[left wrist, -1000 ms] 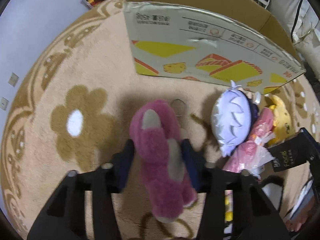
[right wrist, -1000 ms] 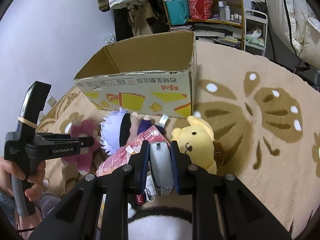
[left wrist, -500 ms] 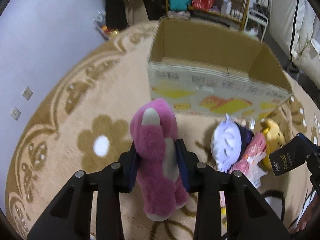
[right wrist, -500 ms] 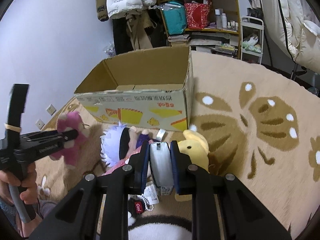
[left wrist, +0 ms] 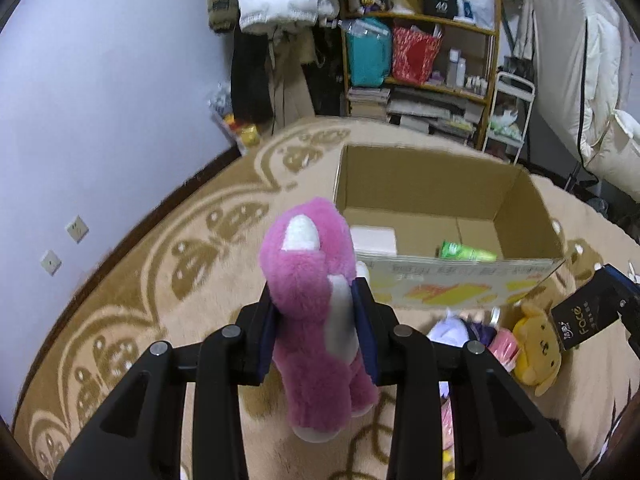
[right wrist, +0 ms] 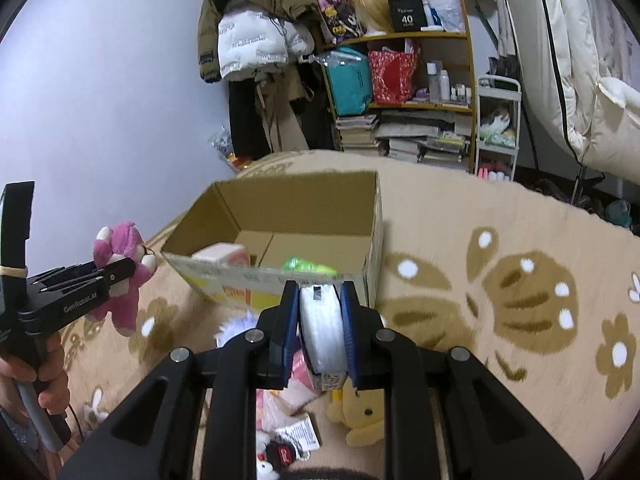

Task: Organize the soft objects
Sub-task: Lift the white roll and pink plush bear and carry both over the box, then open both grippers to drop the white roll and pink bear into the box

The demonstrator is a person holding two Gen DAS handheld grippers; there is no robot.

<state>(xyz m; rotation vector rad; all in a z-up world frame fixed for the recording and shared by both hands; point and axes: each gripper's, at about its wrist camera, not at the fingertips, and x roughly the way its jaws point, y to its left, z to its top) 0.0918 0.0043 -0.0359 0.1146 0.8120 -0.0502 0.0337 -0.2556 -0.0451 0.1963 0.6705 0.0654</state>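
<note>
My left gripper (left wrist: pixel 318 304) is shut on a pink plush bear (left wrist: pixel 316 312) and holds it in the air, left of and in front of the open cardboard box (left wrist: pixel 520 200). The bear also shows in the right wrist view (right wrist: pixel 120 280), held by the left gripper (right wrist: pixel 124 272). My right gripper (right wrist: pixel 320 328) is shut on a white soft pack (right wrist: pixel 322 332), raised in front of the box (right wrist: pixel 372 240). A yellow plush (left wrist: pixel 536 344), a white-haired doll (left wrist: pixel 452 330) and a pink packet (left wrist: pixel 502 346) lie on the rug below.
The box holds a white-pink item (right wrist: pixel 222 254) and a green packet (right wrist: pixel 308 266). A beige patterned rug (right wrist: pixel 500 280) covers the floor. A cluttered shelf (right wrist: pixel 420 80) and hanging coats (right wrist: pixel 256 32) stand behind the box. Small toys (right wrist: pixel 280 452) lie near the bottom edge.
Both grippers have risen with their loads. The pink bear left the rug and now hangs higher, nearer the box. The box's inside has come into view.
</note>
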